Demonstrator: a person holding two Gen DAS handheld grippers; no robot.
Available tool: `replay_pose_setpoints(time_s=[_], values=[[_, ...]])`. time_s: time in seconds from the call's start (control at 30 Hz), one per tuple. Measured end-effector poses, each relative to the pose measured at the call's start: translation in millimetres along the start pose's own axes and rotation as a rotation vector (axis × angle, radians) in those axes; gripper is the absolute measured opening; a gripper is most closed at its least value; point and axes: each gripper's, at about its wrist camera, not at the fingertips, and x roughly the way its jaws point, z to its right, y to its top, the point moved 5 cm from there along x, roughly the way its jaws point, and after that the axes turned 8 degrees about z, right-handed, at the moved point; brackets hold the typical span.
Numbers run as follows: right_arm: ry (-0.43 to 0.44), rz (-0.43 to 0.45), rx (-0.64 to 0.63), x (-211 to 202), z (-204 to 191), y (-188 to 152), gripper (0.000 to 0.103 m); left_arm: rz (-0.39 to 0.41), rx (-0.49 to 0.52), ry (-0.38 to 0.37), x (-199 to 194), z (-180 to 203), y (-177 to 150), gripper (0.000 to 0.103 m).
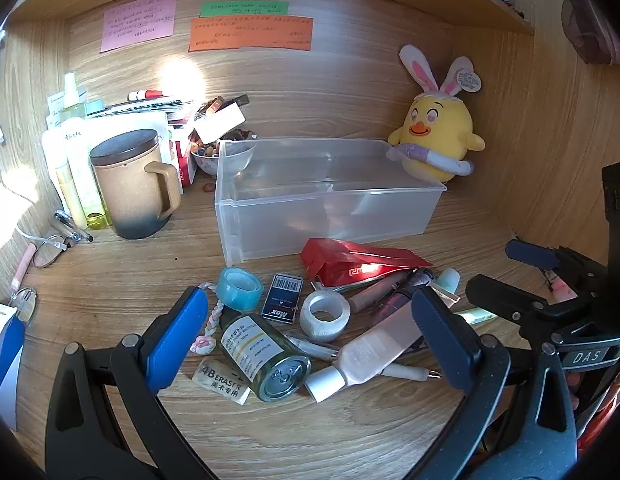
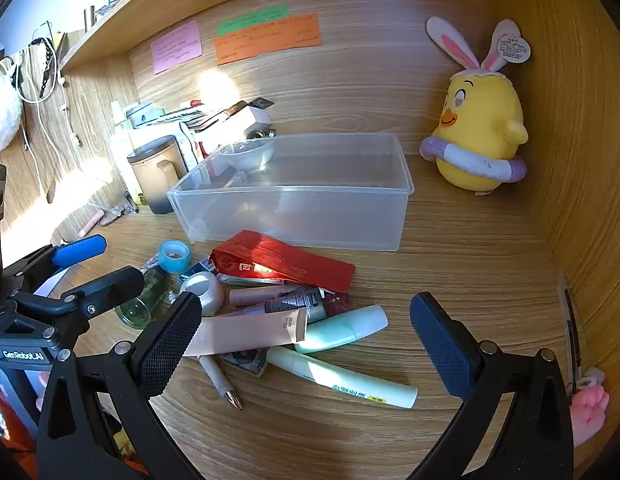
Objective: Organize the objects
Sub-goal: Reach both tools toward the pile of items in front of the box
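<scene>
Left tool [image 1: 310, 328] and right tool [image 2: 306, 340] — both spread wide.

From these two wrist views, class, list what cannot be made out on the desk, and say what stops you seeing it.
- Sticky notes: handwriting too small to read in either view.
- Eraser: left wrist view, partly under the bottle.
- Small dark box: right wrist view, mostly hidden behind the white tape roll.
- Bowl: contents blurred, partly behind the clear bin.
- Blue-and-white pack: cut off by the left edge.

Red packet [image 2: 282, 262], clear bin [image 2: 294, 190], yellow chick plush [image 2: 479, 132], blue tape [image 1: 240, 286]
</scene>
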Motion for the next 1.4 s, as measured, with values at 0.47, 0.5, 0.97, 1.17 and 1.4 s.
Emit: replay_pose_setpoints(time_s=[0.47, 0.5, 0.97, 1.17, 1.4], values=[[0.018, -0.007, 0.001, 0.7, -0.2, -0.3, 0.103, -0.003, -0.005, -0.009, 0.3, 2.1, 1.2, 0.103], [0.020, -0.007, 0.000, 0.8, -0.3, -0.4, 0.103, -0.004, -0.006, -0.010, 0.5, 2.3, 1.3, 0.103], [0.030, -0.017, -0.004, 1.0, -0.6, -4.7, 0.103, -0.030, -0.038, -0.022, 2.9, -7.0, -4.2, 0.103], [0.010, -0.041, 0.000, 0.8, 6.5, -13.8, 0.103, -0.070, -0.050, 0.011, 5.1, -24.3, -9.9, 0.103], [-0.027, -0.088, 0.032, 4.1, 26.6, -32.1, 0.103, -0.113, -0.092, 0.037, 6.6, -41.5, -20.0, 0.100]])
